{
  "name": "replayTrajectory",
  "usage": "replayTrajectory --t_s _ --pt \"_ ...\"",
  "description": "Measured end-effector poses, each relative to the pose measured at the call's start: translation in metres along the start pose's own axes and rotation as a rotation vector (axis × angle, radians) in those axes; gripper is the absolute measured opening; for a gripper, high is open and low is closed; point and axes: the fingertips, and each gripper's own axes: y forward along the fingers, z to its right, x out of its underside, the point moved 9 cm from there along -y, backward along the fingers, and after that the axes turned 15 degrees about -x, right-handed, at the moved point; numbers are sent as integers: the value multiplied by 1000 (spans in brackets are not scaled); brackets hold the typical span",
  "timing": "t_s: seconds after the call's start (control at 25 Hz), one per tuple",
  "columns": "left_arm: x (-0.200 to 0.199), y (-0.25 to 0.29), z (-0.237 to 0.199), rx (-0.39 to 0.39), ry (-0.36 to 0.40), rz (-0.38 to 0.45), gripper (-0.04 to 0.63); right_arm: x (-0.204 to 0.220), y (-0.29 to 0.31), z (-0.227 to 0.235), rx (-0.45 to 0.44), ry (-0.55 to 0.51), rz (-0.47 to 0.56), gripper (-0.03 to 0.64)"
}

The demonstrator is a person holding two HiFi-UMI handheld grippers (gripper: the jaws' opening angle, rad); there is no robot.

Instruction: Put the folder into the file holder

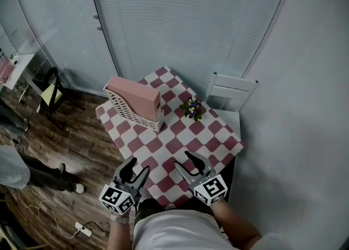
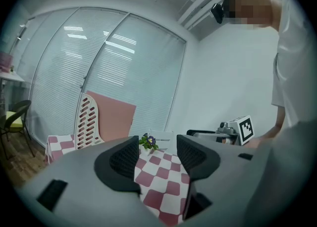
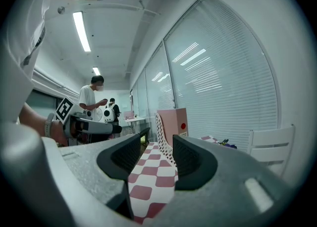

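A pink folder (image 1: 134, 94) stands inside the white slotted file holder (image 1: 126, 114) at the far left of the checkered table (image 1: 180, 145). In the left gripper view the folder (image 2: 117, 116) rises behind the holder's wall (image 2: 87, 122). The right gripper view shows the folder (image 3: 174, 120) with a red dot on its spine, in the holder (image 3: 161, 131). My left gripper (image 1: 139, 166) and right gripper (image 1: 183, 160) hover side by side over the table's near edge, well short of the holder. Both are open with nothing between the jaws.
A small pot of purple and yellow flowers (image 1: 191, 108) sits right of the holder. A white chair (image 1: 231, 92) stands at the table's far right. On the wooden floor to the left are a black chair (image 1: 50, 95), a standing person (image 1: 22, 170) and a power strip (image 1: 83, 229).
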Motion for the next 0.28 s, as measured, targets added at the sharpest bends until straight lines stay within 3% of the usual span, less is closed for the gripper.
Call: replayTrajectory --t_s 0.28 --pt "2 -6 -7 0 -8 1 221 1 4 -3 8 4 -10 201"
